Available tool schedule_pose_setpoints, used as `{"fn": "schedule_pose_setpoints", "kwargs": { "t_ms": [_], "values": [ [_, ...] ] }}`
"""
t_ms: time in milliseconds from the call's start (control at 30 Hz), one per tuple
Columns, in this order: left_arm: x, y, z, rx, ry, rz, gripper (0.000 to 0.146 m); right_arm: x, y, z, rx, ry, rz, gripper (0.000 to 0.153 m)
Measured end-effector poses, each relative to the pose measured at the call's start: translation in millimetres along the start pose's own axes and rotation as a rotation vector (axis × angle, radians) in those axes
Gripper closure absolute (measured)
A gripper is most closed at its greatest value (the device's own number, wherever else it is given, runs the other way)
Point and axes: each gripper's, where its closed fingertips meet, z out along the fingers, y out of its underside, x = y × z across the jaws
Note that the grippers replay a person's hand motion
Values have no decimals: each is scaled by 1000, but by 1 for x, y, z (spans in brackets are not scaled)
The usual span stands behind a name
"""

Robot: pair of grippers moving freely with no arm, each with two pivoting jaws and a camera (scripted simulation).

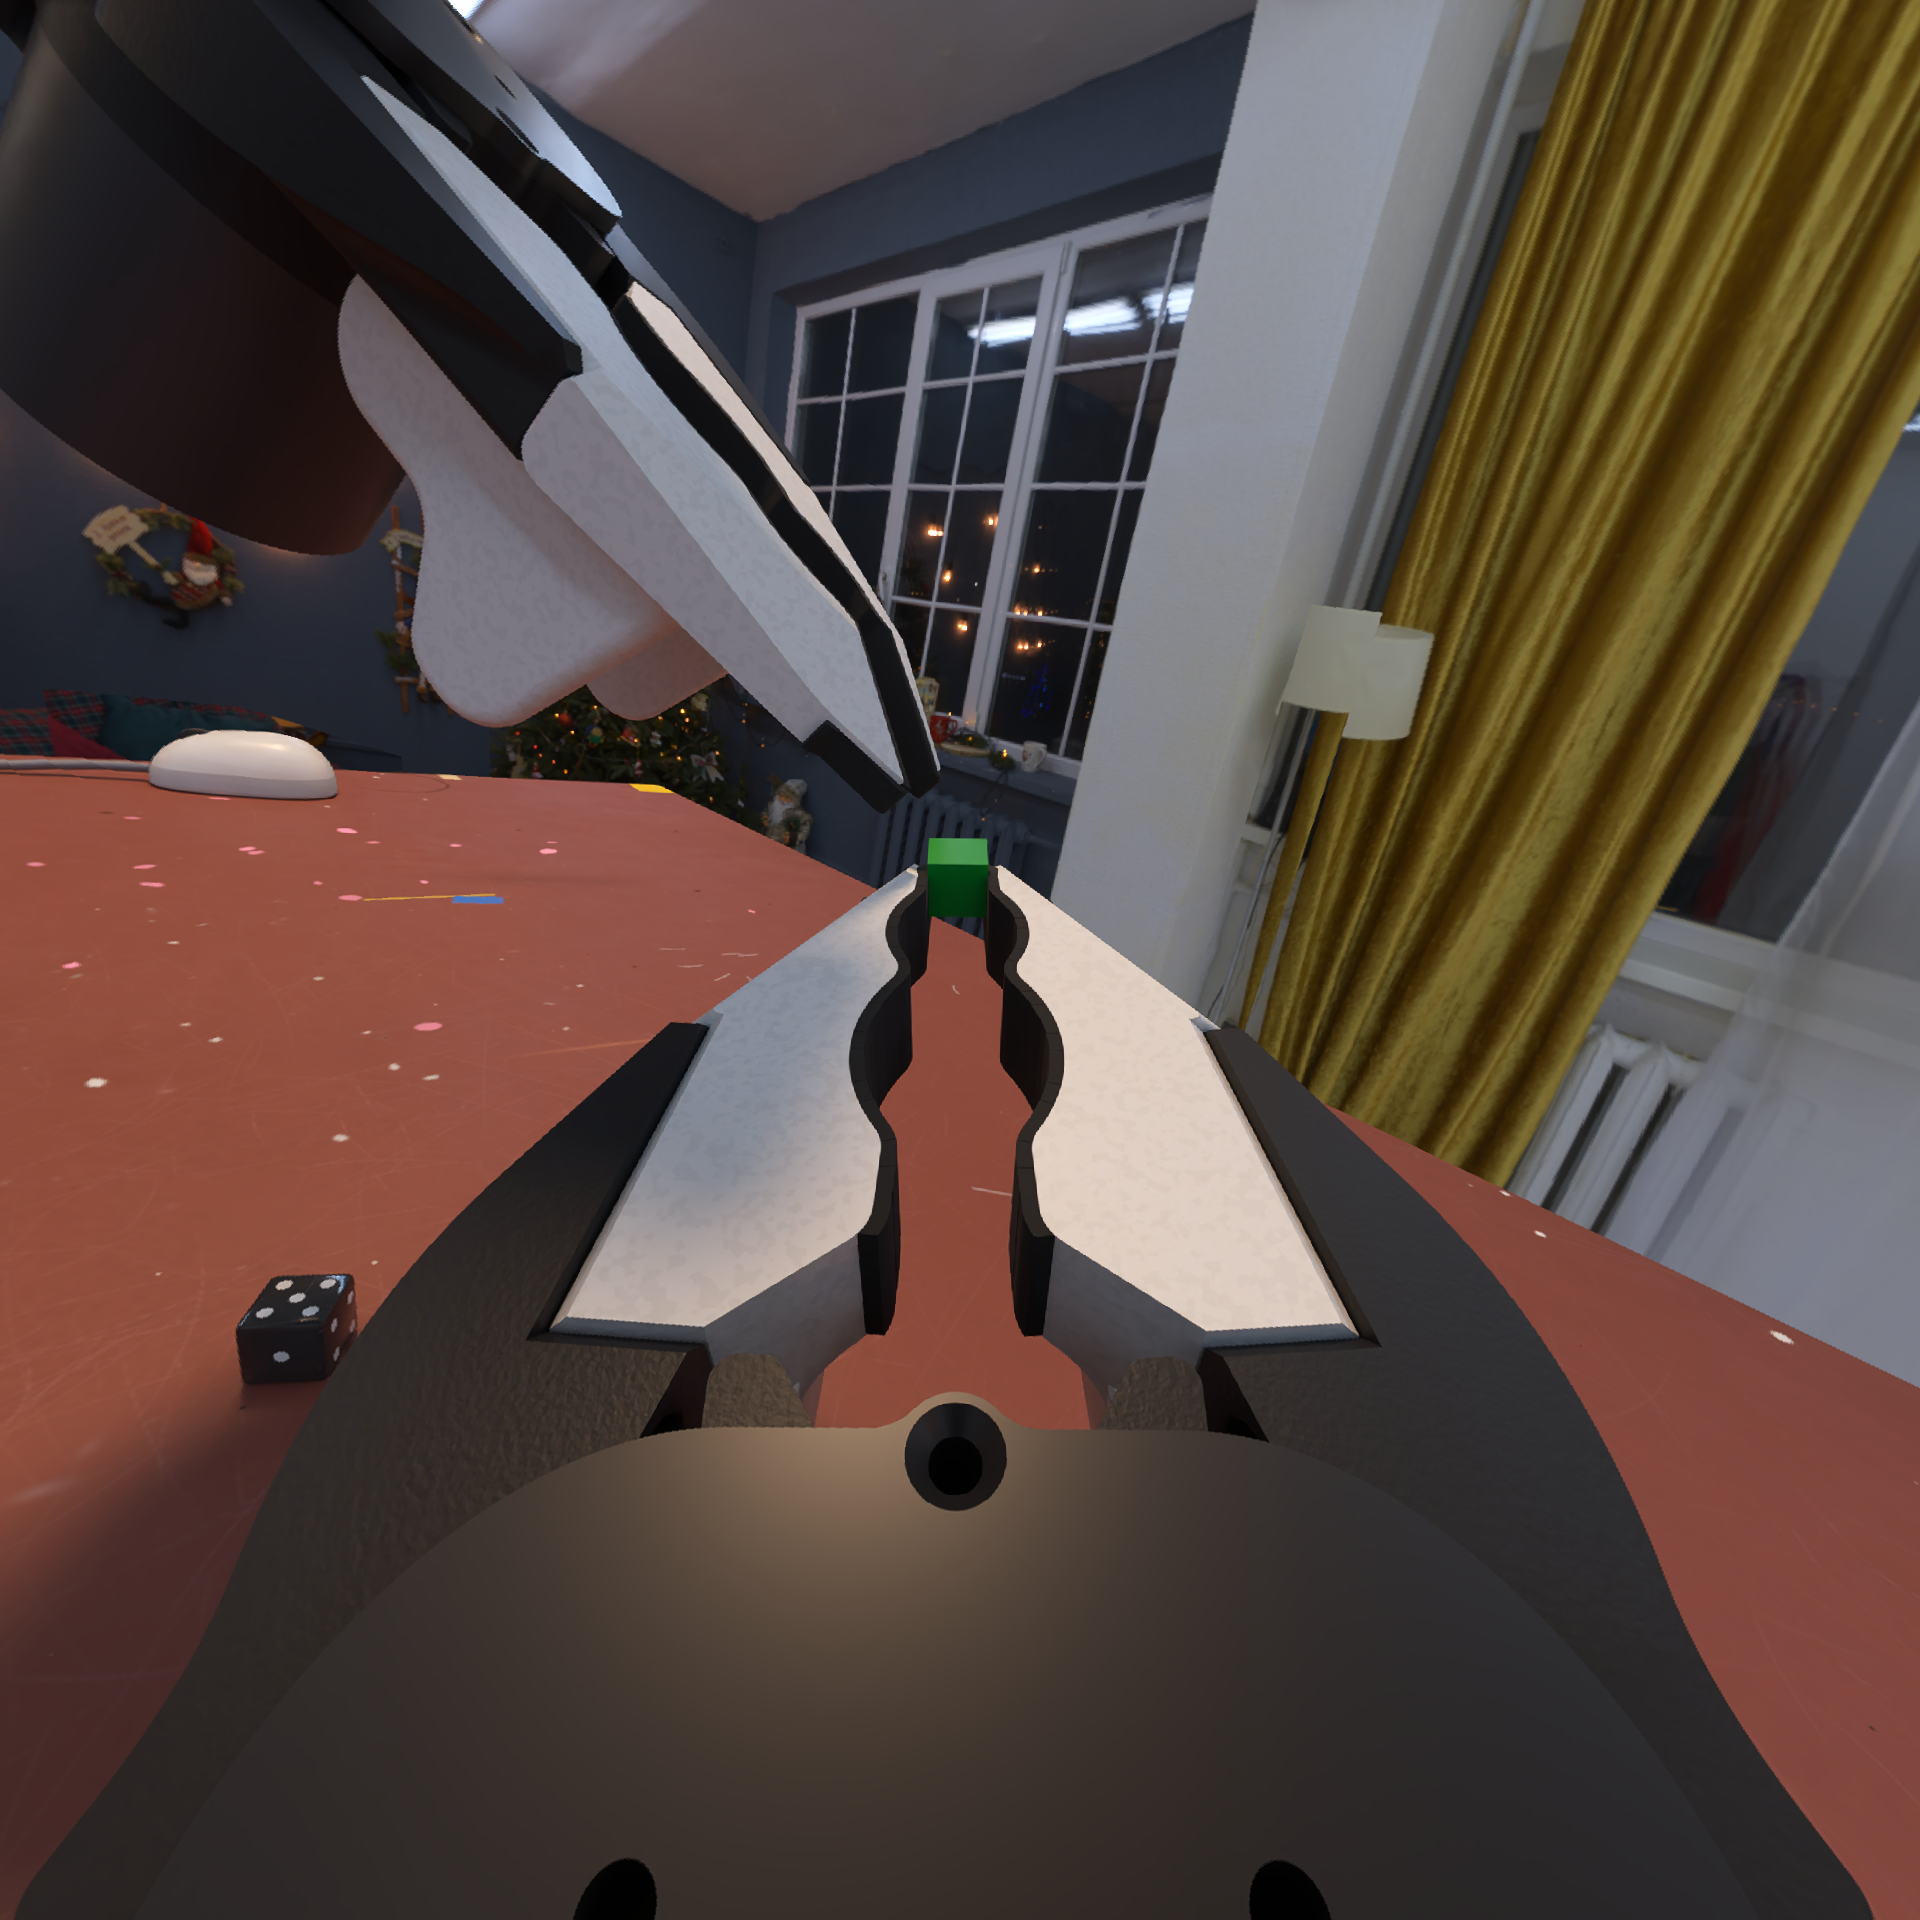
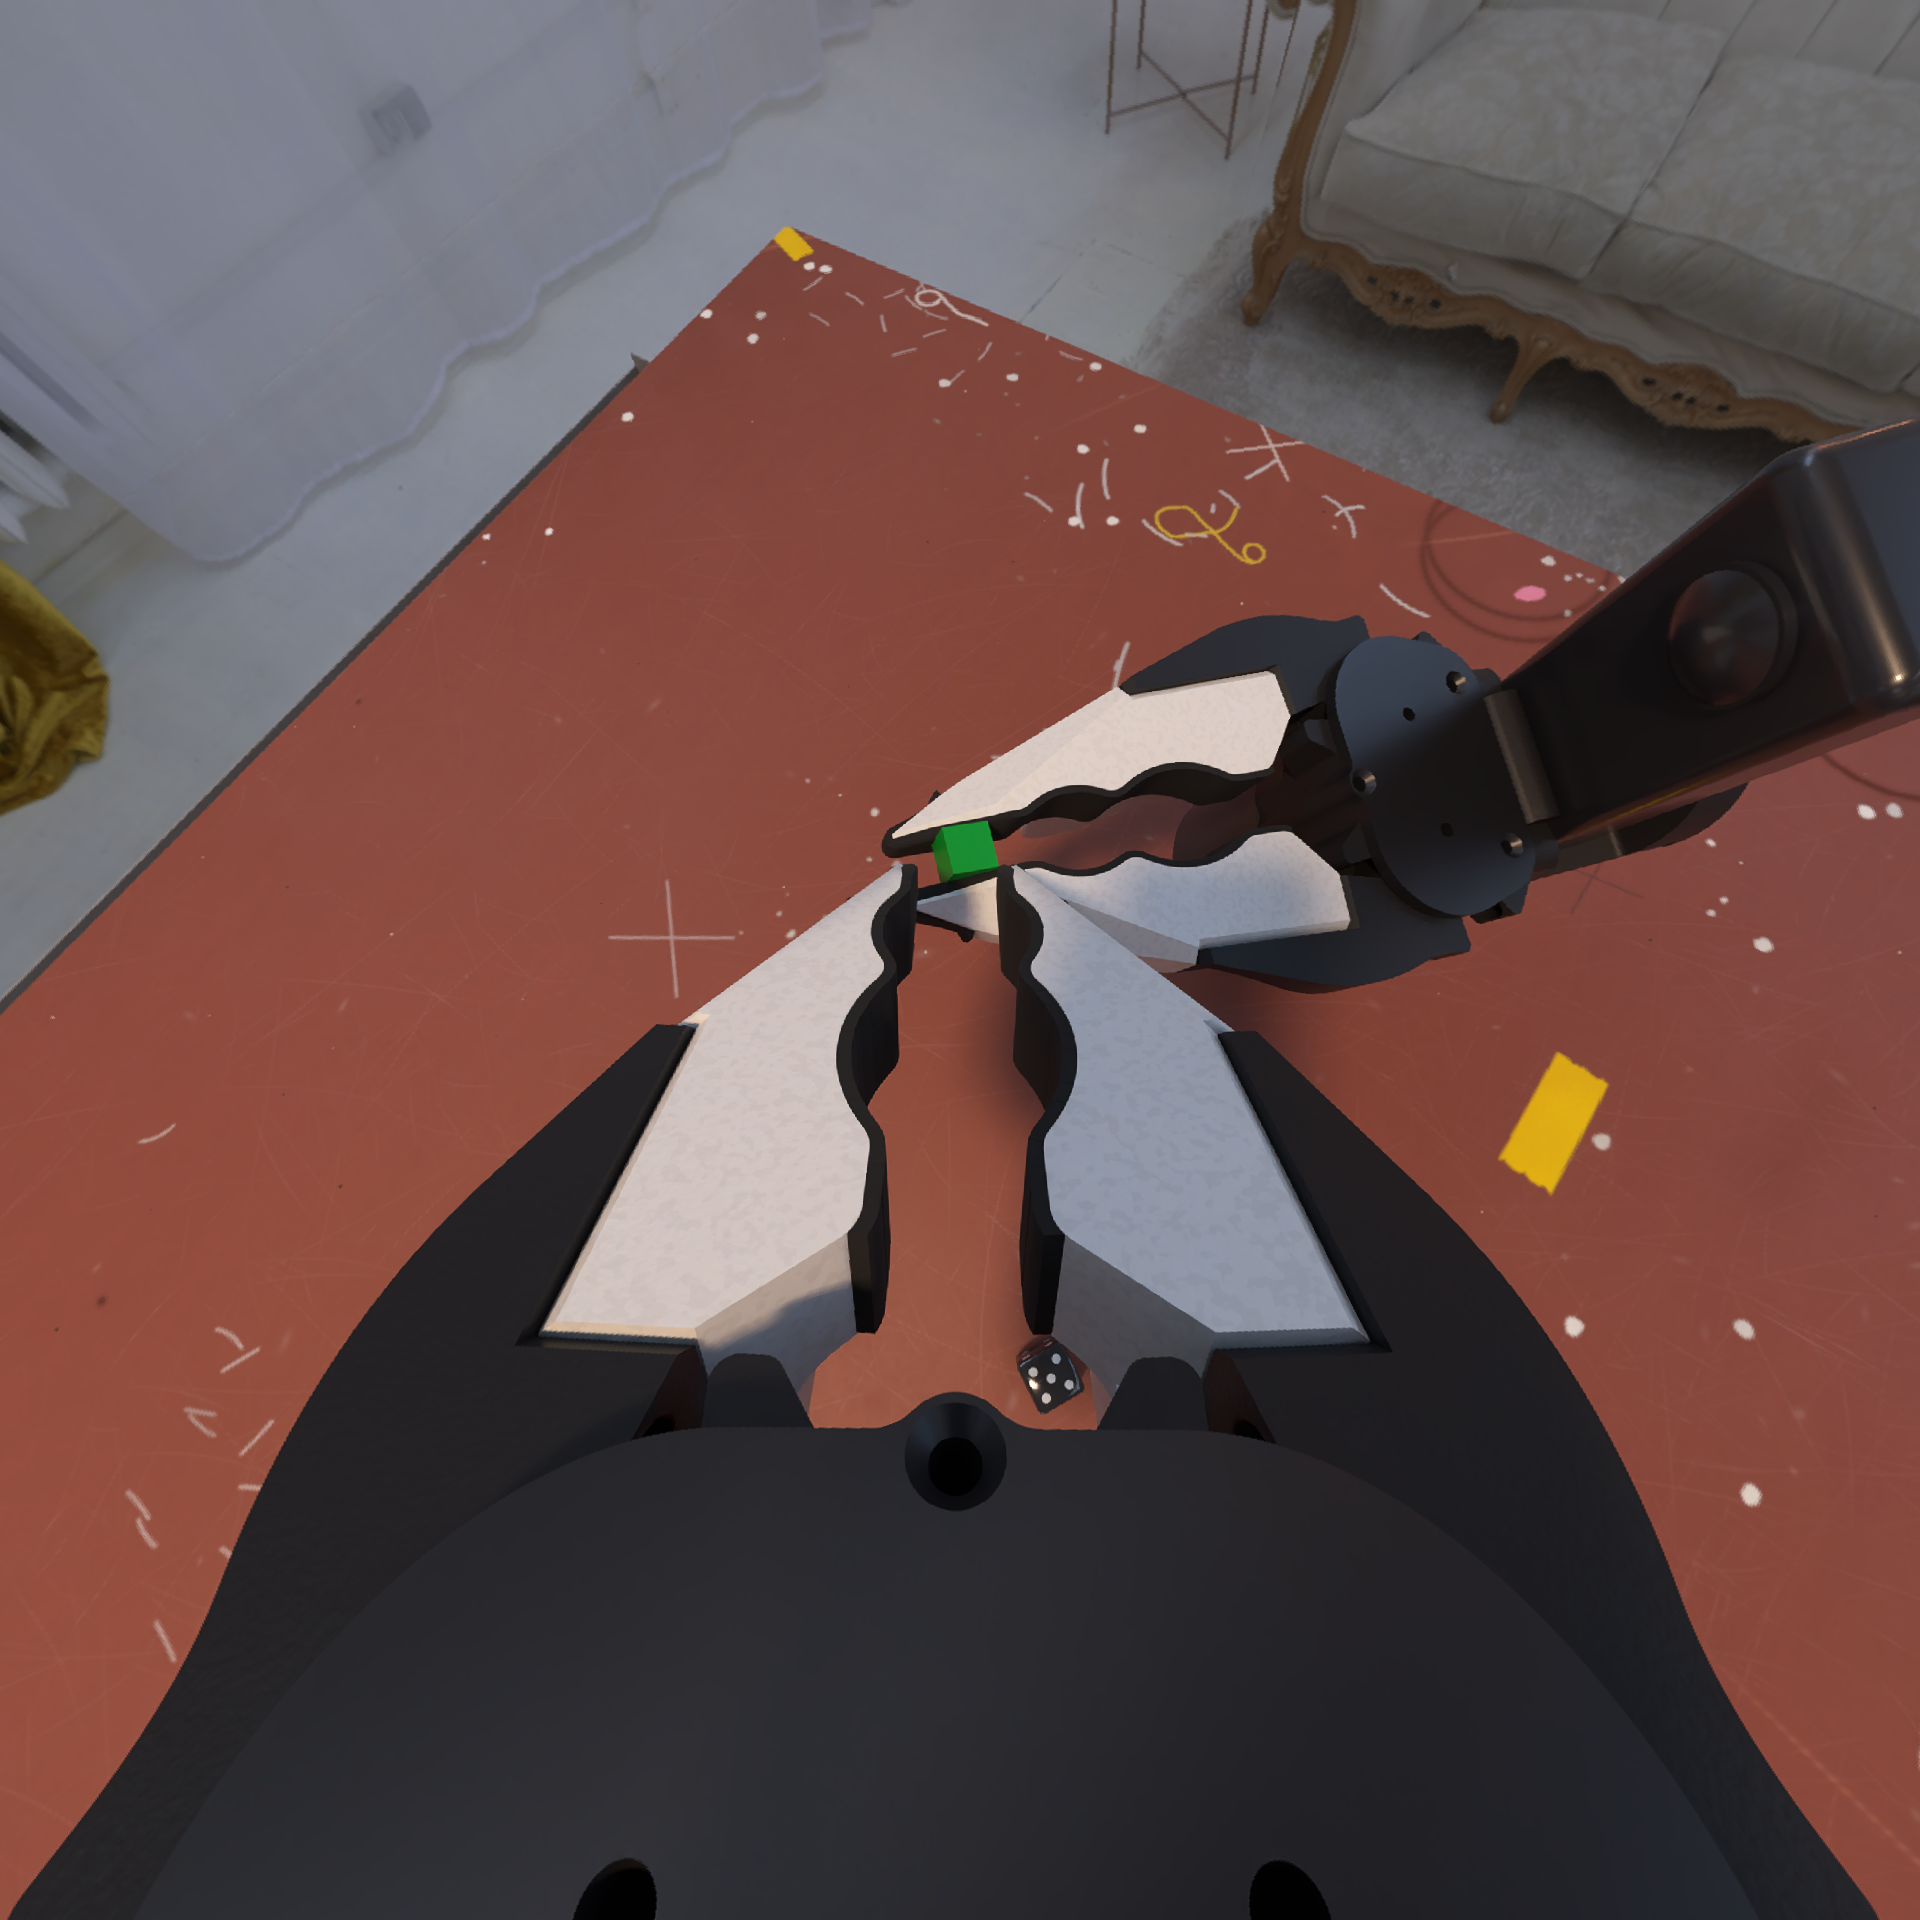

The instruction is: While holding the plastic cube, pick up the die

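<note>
My left gripper (image 1: 956, 896) is shut on the small green plastic cube (image 1: 956, 871), pinched at its fingertips just above the red-brown table. The black die (image 1: 296, 1328) with white pips lies on the table to its lower left. My right gripper (image 2: 954, 885) hangs above the table, tilted down, jaws a little apart and empty. Its tips sit just above the left gripper (image 2: 925, 871) and the cube (image 2: 964, 847). The die (image 2: 1049, 1377) shows far below, between the bases of the right gripper's fingers. The right gripper (image 1: 909, 784) also shows in the left wrist view, above the cube.
A white rounded object (image 1: 244, 764) lies at the far left of the table (image 2: 520, 831). A yellow tape strip (image 2: 1553, 1122) is stuck to the right. The table edge (image 2: 312, 686) runs close on the left, and a gold curtain (image 1: 1558, 623) hangs beyond it.
</note>
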Motion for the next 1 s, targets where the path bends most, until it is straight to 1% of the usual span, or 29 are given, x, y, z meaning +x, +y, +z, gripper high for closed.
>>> {"fn": "schedule_pose_setpoints", "kwargs": {
  "t_ms": [433, 733, 1000],
  "values": [
    [-6, 5, 2, -26, -22, -42, 137, -1, 8, -1, -61, -3, 27, 137],
    [-18, 18, 5, -116, -61, -176, 137, -5, 28, -2, -154, -22, 40, 137],
    [-28, 27, 7, -170, -95, -278, 137, -7, 42, -3, -270, -6, 30, 137]
  ]
}}
